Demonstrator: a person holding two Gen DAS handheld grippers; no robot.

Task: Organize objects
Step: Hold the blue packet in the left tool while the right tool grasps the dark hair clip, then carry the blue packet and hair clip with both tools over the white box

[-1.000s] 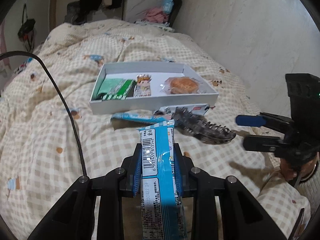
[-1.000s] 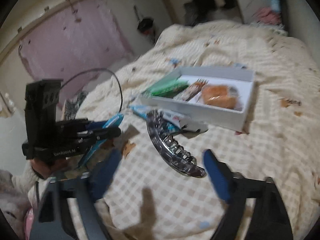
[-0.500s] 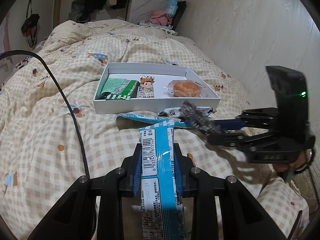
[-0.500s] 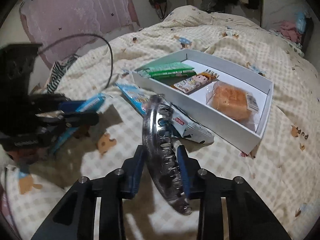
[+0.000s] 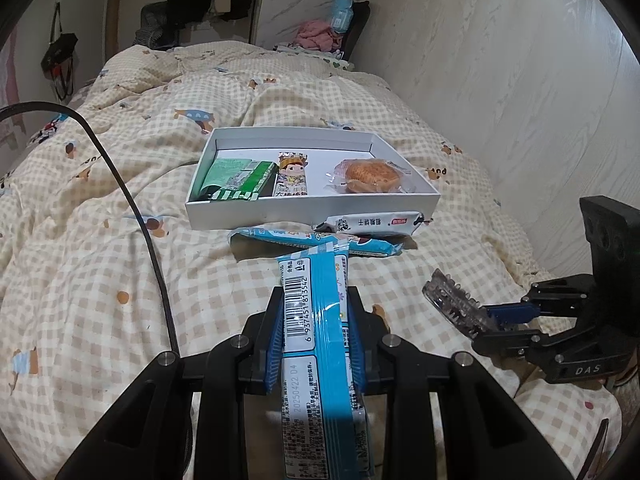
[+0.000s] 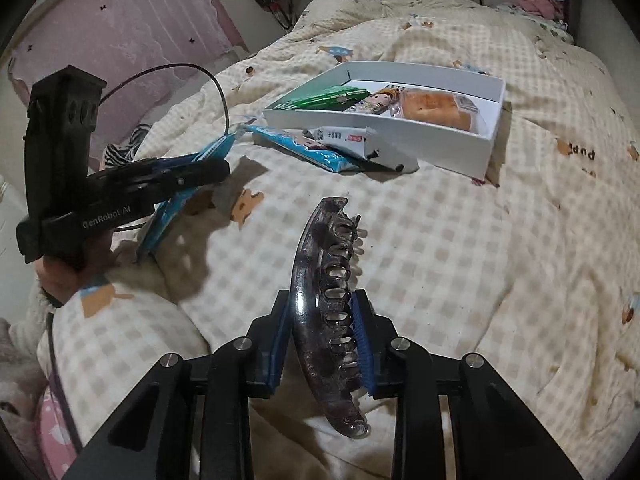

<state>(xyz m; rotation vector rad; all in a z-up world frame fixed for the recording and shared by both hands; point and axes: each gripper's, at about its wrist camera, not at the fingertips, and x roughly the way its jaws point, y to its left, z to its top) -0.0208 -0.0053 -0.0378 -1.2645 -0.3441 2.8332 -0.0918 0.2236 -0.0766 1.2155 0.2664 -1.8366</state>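
Observation:
My left gripper (image 5: 314,316) is shut on a blue snack packet (image 5: 320,340) with a barcode, held above the checked quilt. My right gripper (image 6: 322,320) is shut on a smoky clear hair claw clip (image 6: 324,300), lifted off the bed. In the left wrist view the clip (image 5: 452,304) sticks out of the right gripper (image 5: 486,326) at the right edge. In the right wrist view the left gripper (image 6: 200,170) shows at the left with its blue packet (image 6: 176,204). A white box (image 5: 308,210) ahead holds green packets (image 5: 236,178), a cartoon-print packet (image 5: 292,174) and a wrapped bun (image 5: 370,176).
Another blue packet (image 5: 312,240) and a white packet (image 5: 372,224) lie on the quilt against the box's near wall. A black cable (image 5: 132,208) crosses the quilt at left. A pale wall (image 5: 520,80) runs along the bed's right side; clothes hang beyond the far end.
The right gripper closed on the hair clip, which lay on the quilt a second ago, and lifted it back from the box. The left gripper kept still with its packet.

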